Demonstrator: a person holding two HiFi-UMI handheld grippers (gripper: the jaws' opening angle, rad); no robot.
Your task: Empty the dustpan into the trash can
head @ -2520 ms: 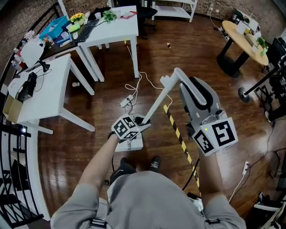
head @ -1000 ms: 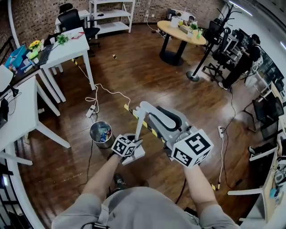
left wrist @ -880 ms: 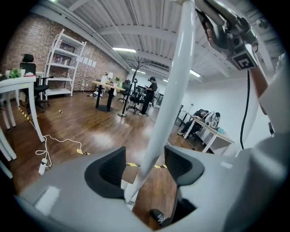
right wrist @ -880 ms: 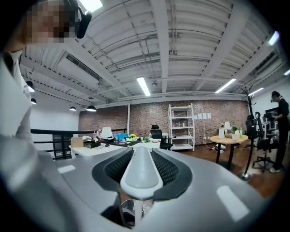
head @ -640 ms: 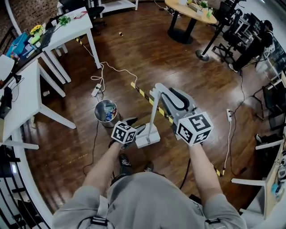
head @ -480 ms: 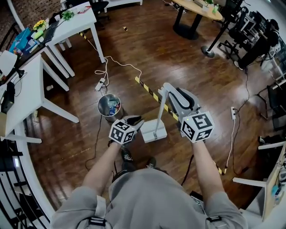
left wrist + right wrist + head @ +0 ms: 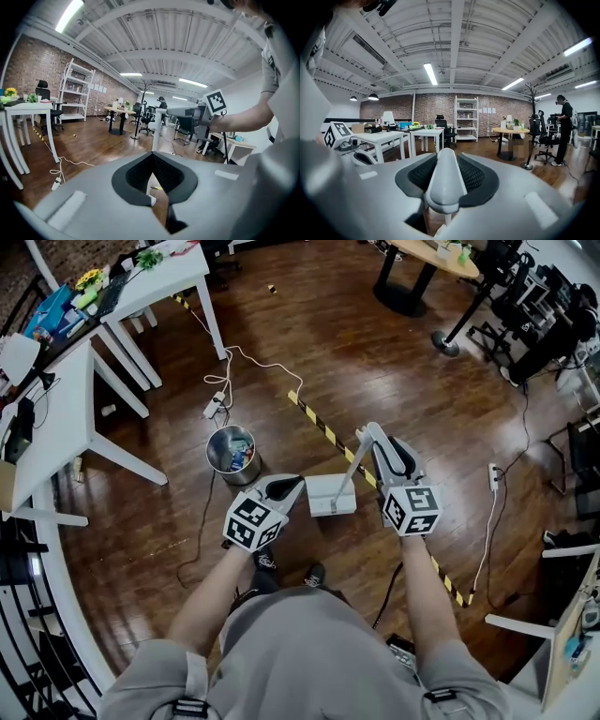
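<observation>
Likely light, stiff long-handled dustpan point(image 7: 330, 496), low and right of the trash can point(image 7: 232, 448), is clamped at its handle point(image 7: 351, 468) top by the right gripper point(image 7: 377, 439); the left gripper point(image 7: 292, 486), just closed empty, could steady the pan.

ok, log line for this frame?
left gripper: just shut, empty | right gripper: shut on dustpan handle | dustpan: beside trash can, not over it

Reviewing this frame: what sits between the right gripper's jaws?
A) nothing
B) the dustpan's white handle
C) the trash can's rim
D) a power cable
B: in the right gripper view, the right gripper has its jaws closed on the dustpan's white handle, and the head view shows that handle running down to the pan.
</observation>
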